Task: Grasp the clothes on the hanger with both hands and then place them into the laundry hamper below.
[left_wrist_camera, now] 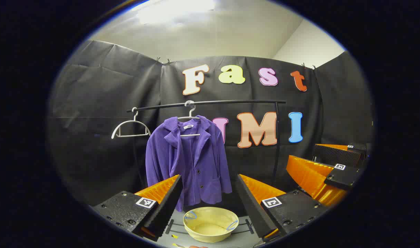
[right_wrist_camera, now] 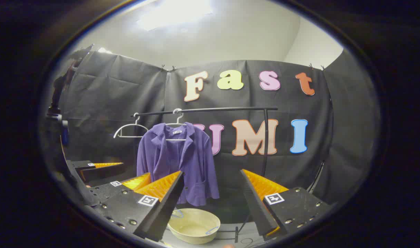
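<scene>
A purple jacket (left_wrist_camera: 189, 158) hangs on a white hanger (left_wrist_camera: 189, 119) from a black rail (left_wrist_camera: 230, 102). Straight beneath it on the floor sits a pale yellow hamper (left_wrist_camera: 210, 224) with blue handles. My left gripper (left_wrist_camera: 209, 176) is open, well short of the jacket, which shows in the gap between its fingers. In the left gripper view my right gripper (left_wrist_camera: 320, 160) is off to the right, also open. The right gripper view has the jacket (right_wrist_camera: 179, 158) left of centre, the hamper (right_wrist_camera: 192, 225) below it, my right gripper (right_wrist_camera: 211, 172) open and empty, and my left gripper (right_wrist_camera: 122, 172) at the lower left.
An empty white hanger (left_wrist_camera: 130, 128) hangs on the rail left of the jacket. The rail's black upright post (left_wrist_camera: 276, 144) stands to the right of the jacket. Black cloth walls close in the booth behind and at both sides.
</scene>
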Available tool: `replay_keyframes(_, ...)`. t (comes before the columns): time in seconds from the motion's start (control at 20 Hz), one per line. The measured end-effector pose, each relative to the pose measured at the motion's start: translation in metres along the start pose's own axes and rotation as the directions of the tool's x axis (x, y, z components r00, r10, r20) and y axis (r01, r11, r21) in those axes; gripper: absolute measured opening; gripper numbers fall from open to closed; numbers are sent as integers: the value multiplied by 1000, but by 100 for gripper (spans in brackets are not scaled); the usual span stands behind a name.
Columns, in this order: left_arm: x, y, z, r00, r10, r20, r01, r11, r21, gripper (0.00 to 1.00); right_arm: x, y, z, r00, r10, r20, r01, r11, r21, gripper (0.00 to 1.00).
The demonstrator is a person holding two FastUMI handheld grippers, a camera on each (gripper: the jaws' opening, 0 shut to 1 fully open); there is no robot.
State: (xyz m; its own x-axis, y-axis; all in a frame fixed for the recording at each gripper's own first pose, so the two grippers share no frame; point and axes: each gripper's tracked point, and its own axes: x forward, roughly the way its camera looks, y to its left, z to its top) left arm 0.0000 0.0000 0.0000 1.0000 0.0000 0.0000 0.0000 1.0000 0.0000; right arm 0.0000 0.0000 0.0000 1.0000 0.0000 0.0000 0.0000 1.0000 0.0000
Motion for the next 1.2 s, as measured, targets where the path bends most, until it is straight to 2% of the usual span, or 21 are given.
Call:
replay_keyframes(0.35, 0, -1, -1, 1000, 9, -3, -9, 1000, 22, 93, 4, -1, -1, 1000, 19, -5, -19, 1000, 7, 94)
replay_keyframes(0.4, 1, 0, -1, 1000, 12, -4, -12, 1000, 27, 96, 6, 0, -1, 1000, 21, -8, -21, 1000, 8, 96)
replay_keyframes(0.5, 2, 0, -1, 1000, 20, -5, -20, 999, 30, 93, 10, 1, -1, 999, 32, -10, -32, 999, 11, 96)
replay_keyframes(0.75, 8, 1, -7, 999, 50, -18, -49, 998, 40, 93, 22, 3, -6, 998, 62, -26, -62, 998, 9, 94)
replay_keyframes(0.8, 12, 2, -7, 998, 60, -22, -59, 998, 38, 93, 27, 4, -7, 997, 71, -30, -71, 997, 12, 96)
replay_keyframes(1.0, 32, 11, -9, 995, 93, -28, -92, 995, 47, 96, 52, 10, -10, 993, 109, -34, -109, 994, 15, 94)
replay_keyframes(1.15, 58, 21, -15, 994, 106, -34, -105, 994, 44, 96, 76, 13, -14, 993, 110, -36, -110, 994, 9, 96)
replay_keyframes(1.2, 69, 25, -18, 994, 107, -37, -105, 994, 44, 95, 87, 13, -13, 994, 107, -32, -107, 994, 5, 94)
